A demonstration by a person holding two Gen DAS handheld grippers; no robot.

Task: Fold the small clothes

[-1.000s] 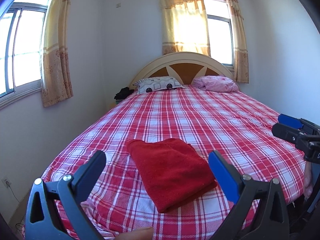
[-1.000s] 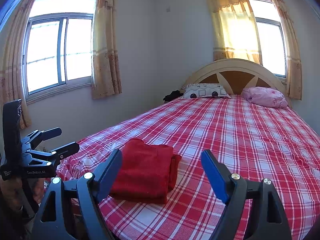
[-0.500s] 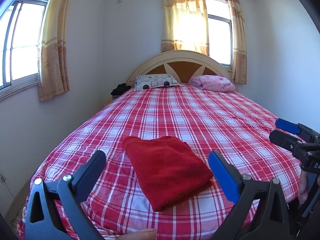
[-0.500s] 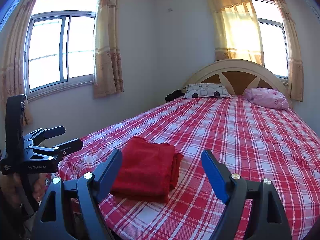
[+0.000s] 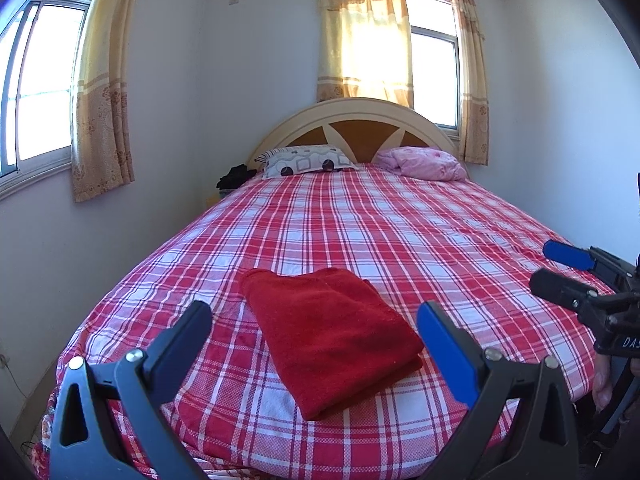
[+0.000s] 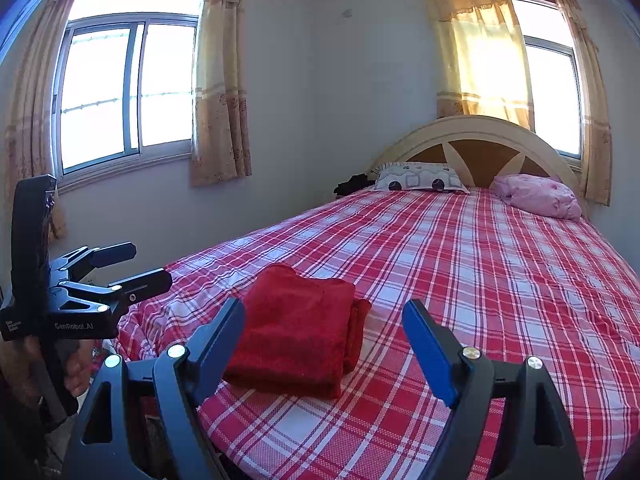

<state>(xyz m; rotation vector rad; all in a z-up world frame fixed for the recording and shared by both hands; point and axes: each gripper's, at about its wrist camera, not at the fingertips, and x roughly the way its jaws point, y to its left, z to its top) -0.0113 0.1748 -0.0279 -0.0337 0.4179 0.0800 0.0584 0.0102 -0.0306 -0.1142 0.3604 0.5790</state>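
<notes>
Red cloth is lying folded near the foot of the bed. Left gripper and right gripper are hovering wide, holding nothing. Probably soft, light fleece; grabbing the stacked right edge is looking safest.

I see bright daylight glaring through the far window and left window; edges bend strongly with dark corners; focus stays sharp.

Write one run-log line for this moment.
left gripper: open, empty | right gripper: open, empty | red cloth: folded, on bed | contact: none
</notes>
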